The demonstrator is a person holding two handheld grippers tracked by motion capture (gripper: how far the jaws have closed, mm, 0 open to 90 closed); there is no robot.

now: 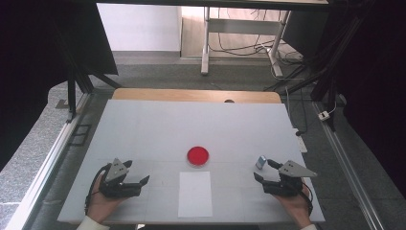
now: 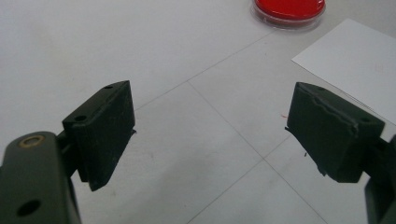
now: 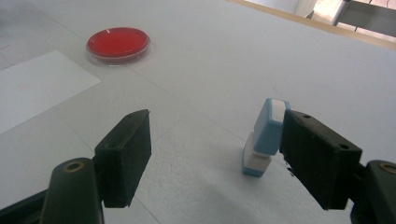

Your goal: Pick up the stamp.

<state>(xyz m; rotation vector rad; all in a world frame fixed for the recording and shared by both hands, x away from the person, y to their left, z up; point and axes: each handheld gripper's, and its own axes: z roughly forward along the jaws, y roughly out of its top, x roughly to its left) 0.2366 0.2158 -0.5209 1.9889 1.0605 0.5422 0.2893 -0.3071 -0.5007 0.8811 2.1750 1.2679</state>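
Both grippers rest low on the white table (image 1: 143, 124), jaws apart: left gripper (image 1: 135, 173) at 7 o'clock, right gripper (image 1: 264, 171) at 5, its far jaw touching a blue-white stamp (image 3: 265, 136). Paper sheet (image 1: 195, 193) lies at 6, red dish (image 1: 197, 155) just beyond it.

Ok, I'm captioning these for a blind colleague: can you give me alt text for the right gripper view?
The right claw is open over a white table, and a small blue and white stamp stands tilted by one of its black fingers. Farther off lie a round red dish and a white paper sheet.
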